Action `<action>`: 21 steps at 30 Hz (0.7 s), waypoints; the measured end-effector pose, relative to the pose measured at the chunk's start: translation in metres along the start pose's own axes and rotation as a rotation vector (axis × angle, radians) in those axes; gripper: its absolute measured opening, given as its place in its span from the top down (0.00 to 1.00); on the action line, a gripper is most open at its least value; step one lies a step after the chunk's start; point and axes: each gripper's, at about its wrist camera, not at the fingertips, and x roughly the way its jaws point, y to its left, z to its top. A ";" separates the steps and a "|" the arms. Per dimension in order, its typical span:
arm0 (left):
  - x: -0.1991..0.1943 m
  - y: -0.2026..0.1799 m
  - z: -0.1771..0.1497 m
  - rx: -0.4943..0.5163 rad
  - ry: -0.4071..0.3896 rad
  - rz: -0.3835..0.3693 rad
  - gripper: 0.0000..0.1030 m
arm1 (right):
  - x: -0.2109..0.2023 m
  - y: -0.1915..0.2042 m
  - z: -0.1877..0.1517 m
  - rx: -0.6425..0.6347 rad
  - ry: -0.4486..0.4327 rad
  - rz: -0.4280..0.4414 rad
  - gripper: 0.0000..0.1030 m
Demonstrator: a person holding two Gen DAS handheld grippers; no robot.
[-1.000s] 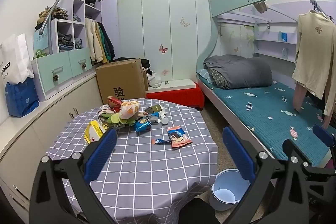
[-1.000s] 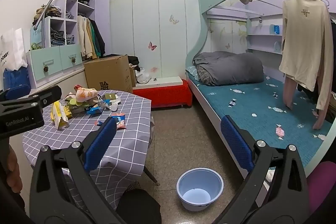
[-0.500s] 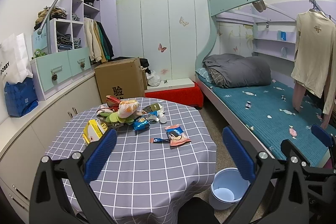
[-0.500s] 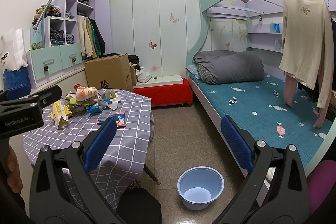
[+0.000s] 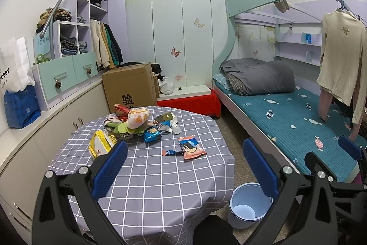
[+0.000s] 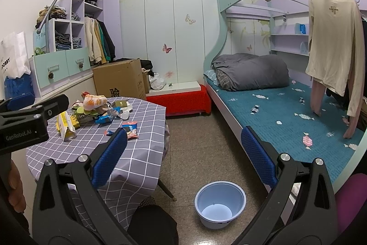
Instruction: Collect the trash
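Both views crept closer to colourful crumpled wrappers (image 5: 146, 128) heaped on table (image 5: 160, 180).

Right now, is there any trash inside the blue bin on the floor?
No, the blue bin shows only its bare bottom; the wrappers lie on the table.

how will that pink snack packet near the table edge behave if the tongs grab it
The pink snack packet lies flat, so it is probably thin, light and floppy. Its film looks glossy, perhaps slippery on the checked tablecloth. A push may slide it rather than lift it.
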 end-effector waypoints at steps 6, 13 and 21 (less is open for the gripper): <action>0.001 0.000 0.000 0.001 0.001 -0.001 0.04 | 0.000 0.000 -0.001 0.002 0.002 0.000 0.06; 0.001 -0.001 0.000 0.002 0.003 -0.003 0.04 | 0.001 0.001 -0.005 0.003 0.004 0.003 0.06; 0.001 -0.001 0.001 0.005 0.002 -0.004 0.04 | 0.001 0.001 -0.003 0.004 0.005 0.003 0.06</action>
